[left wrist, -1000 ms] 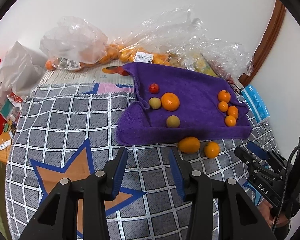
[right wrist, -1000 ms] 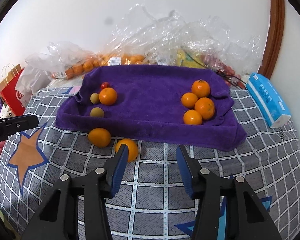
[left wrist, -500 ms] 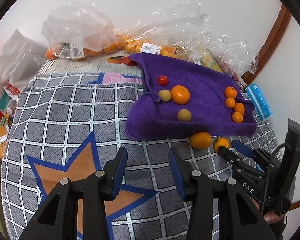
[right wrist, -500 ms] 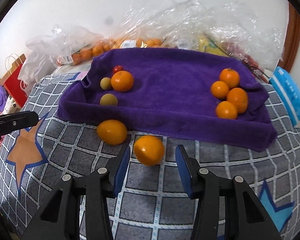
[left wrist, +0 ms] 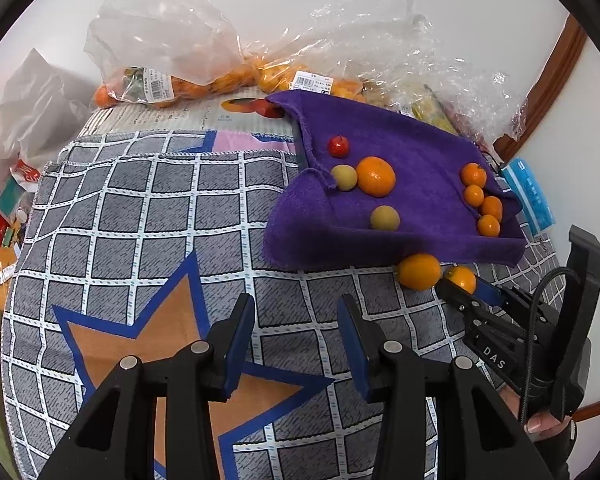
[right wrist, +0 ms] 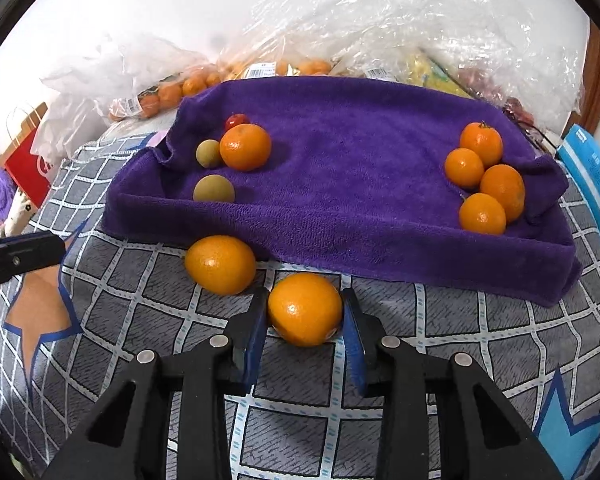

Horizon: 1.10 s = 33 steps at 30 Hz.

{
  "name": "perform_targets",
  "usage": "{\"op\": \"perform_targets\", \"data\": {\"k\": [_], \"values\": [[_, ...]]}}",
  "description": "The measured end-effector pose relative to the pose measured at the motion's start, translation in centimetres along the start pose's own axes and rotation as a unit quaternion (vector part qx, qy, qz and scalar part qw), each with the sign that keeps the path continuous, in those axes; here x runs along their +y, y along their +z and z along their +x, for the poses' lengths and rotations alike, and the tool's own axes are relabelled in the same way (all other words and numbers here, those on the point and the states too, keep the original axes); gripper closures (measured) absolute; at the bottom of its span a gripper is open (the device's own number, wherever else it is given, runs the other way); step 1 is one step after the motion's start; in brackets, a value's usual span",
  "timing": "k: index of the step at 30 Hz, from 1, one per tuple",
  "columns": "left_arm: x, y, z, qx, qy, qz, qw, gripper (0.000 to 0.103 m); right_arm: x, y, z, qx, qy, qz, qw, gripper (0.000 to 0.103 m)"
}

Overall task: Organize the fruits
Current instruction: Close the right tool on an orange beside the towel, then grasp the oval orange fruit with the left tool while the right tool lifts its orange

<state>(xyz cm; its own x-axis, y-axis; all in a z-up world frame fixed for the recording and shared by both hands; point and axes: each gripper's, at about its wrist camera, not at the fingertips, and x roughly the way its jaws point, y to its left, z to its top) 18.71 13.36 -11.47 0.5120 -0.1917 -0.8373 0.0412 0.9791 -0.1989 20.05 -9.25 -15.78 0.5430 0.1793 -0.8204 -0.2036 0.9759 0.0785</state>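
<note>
Round orange fruit (right wrist: 305,309) clamped between blue pads (right wrist: 256,338) of right gripper (right wrist: 304,320), jaws closing at its sides, low on grey checked cloth (right wrist: 480,340). Near spherical, no clear long axis; which way its stem end points, cannot tell. Same fruit partly hidden at 3 o'clock in left wrist view (left wrist: 461,278), behind the right gripper's tips (left wrist: 466,290).

Just beside, at 10 o'clock: second orange fruit (right wrist: 220,264), slightly oval, long axis lying 9 to 3, touching front edge of purple fleece towel (right wrist: 340,184).

Left gripper (left wrist: 296,320) hanging over the cloth's orange star, jaws apart, holding nothing; its black tip (right wrist: 20,254) entering right wrist view at 9 o'clock.

Farther, on the towel at 11 o'clock: two dull yellow-green round fruits (right wrist: 214,189), larger orange (right wrist: 245,147), small red fruit (right wrist: 237,120) behind. At 2 o'clock on the towel: cluster of four small oranges (right wrist: 485,178), touching one another.

Blue tissue packet (right wrist: 592,180) at 3 o'clock beyond the towel. Farthest: crumpled clear plastic bags (right wrist: 380,32) with more oranges, against white wall; red paper bag (right wrist: 30,166) at 9 o'clock.
</note>
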Motion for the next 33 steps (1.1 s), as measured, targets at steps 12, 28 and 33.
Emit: {"op": "perform_targets", "data": {"k": [12, 28, 33], "values": [[-3.5, 0.0, -0.1, 0.001, 0.002, 0.033, 0.9995, 0.063, -1.9, 0.2, -3.4, -0.030, -0.008, 0.005, 1.000, 0.068], [-9.1, -0.6, 2.8, 0.028, -0.009, 0.038, 0.9988, 0.056, -8.5, -1.4, -9.1, -0.066, -0.062, 0.036, 0.995, 0.068], [-9.2, -1.0, 4.1, 0.037, -0.002, 0.028, 0.9989, 0.047, -10.1, -2.0, -9.5, -0.063, -0.066, 0.046, 0.995, 0.068]]}}
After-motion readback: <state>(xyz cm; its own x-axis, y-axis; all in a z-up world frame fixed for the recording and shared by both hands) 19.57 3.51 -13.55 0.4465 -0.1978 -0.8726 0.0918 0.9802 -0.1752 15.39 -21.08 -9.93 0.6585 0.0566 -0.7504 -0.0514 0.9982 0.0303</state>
